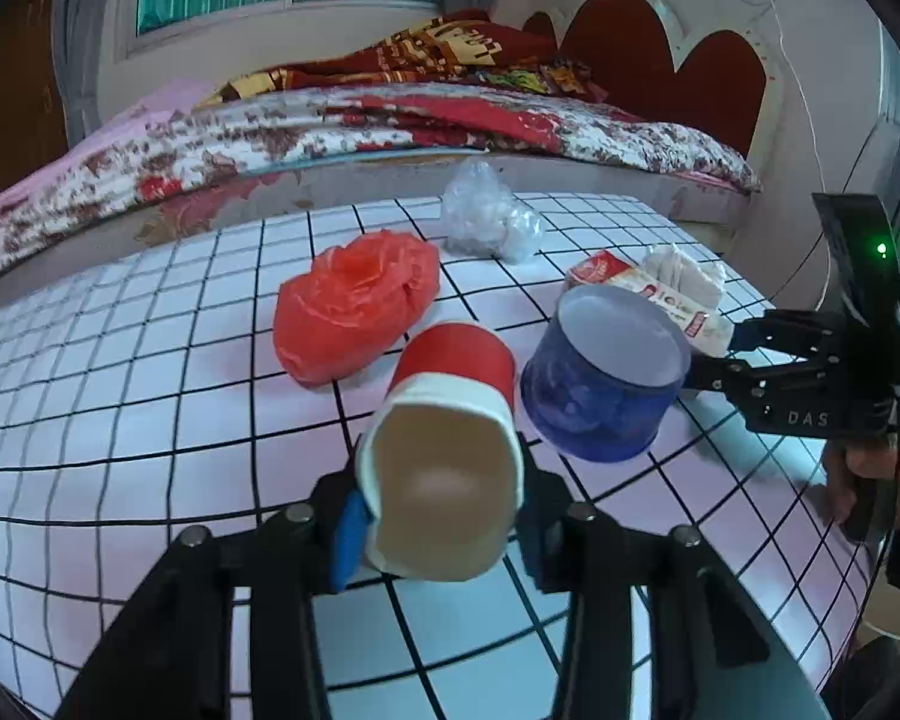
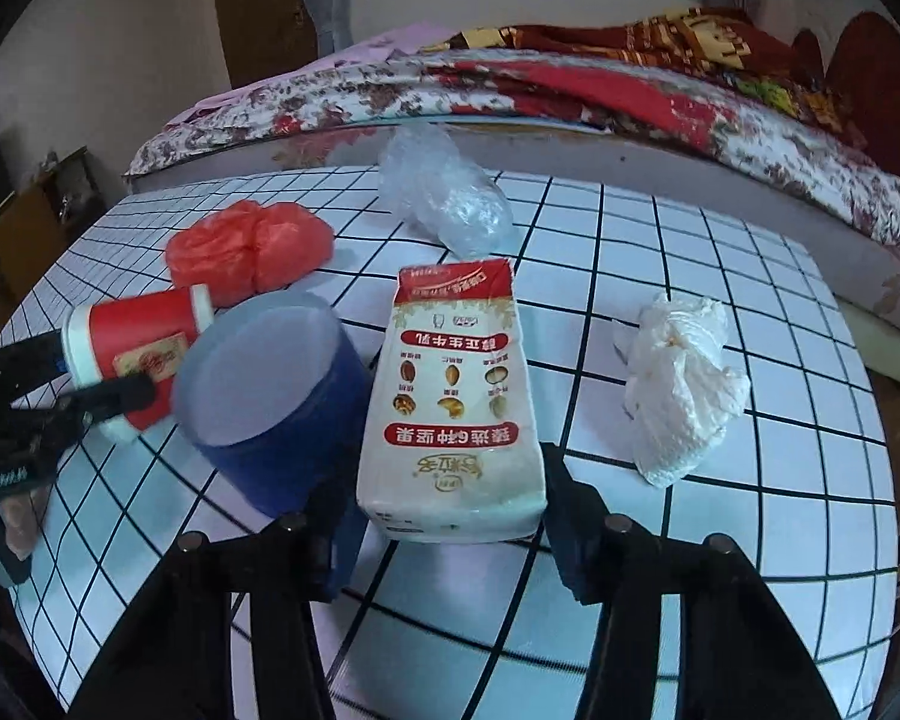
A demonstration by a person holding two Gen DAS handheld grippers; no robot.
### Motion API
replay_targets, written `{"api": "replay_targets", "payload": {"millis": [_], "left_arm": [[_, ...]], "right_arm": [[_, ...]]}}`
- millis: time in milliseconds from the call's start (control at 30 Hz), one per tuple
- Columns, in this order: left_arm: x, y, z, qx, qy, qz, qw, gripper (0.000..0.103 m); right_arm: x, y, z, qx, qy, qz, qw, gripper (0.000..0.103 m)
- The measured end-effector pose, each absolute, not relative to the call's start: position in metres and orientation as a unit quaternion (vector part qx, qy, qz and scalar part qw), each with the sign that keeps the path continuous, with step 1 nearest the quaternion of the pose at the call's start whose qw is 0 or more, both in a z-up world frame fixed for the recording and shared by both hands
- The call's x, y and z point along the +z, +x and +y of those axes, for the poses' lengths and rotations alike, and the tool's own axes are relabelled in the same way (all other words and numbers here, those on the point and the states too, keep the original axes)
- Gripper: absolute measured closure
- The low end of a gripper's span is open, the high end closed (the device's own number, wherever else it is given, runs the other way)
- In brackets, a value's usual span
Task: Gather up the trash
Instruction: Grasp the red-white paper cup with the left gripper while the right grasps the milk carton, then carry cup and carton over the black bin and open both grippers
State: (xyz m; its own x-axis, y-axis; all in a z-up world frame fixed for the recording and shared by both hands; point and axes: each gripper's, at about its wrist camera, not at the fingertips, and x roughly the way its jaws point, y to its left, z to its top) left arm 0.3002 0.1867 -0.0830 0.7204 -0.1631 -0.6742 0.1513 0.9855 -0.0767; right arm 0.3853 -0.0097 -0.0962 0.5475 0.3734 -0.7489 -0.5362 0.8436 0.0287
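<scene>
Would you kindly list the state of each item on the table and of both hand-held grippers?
Red paper cup: on its side, squeezed out of round.
Left hand-held gripper: shut on the red paper cup.
Milk carton: lying flat.
Right hand-held gripper: shut on the milk carton's end.
Blue tub: tilted.
Red plastic bag: crumpled.
Clear plastic bag: crumpled.
White tissue: wadded.

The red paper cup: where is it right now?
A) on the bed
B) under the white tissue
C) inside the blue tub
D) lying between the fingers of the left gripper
D: the red paper cup lies on its side between the fingers of the left gripper, squeezed out of round.
</scene>
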Motion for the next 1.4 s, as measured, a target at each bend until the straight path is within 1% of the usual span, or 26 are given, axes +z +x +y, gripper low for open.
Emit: {"api": "replay_targets", "payload": {"millis": [167,333,500,667,900,1200,1400], "left_arm": [[-0.072,0.276,0.182,-0.073,-0.004,0.343,0.937,0.061],[-0.057,0.240,0.174,-0.062,-0.002,0.321,0.945,0.061],[-0.049,0.208,0.160,-0.053,0.000,0.308,0.950,0.061],[-0.044,0.180,0.144,-0.041,-0.015,0.314,0.948,0.061],[-0.029,0.137,0.106,-0.049,0.000,0.296,0.954,0.061],[-0.016,0.104,0.074,-0.066,0.002,0.277,0.959,0.061],[-0.018,0.091,0.042,-0.094,0.007,0.273,0.957,0.061]], "right_arm": [[-0.085,0.360,-0.015,0.258,-0.105,0.378,0.883,0.050],[-0.063,0.319,-0.034,0.244,-0.099,0.342,0.902,0.050],[-0.050,0.278,-0.059,0.237,-0.081,0.332,0.909,0.050],[-0.041,0.232,-0.086,0.226,-0.071,0.324,0.916,0.050],[-0.028,0.171,-0.116,0.214,-0.067,0.306,0.925,0.050],[-0.015,0.100,-0.153,0.195,-0.055,0.281,0.938,0.050],[-0.011,0.067,-0.183,0.172,-0.038,0.271,0.946,0.050]]}}
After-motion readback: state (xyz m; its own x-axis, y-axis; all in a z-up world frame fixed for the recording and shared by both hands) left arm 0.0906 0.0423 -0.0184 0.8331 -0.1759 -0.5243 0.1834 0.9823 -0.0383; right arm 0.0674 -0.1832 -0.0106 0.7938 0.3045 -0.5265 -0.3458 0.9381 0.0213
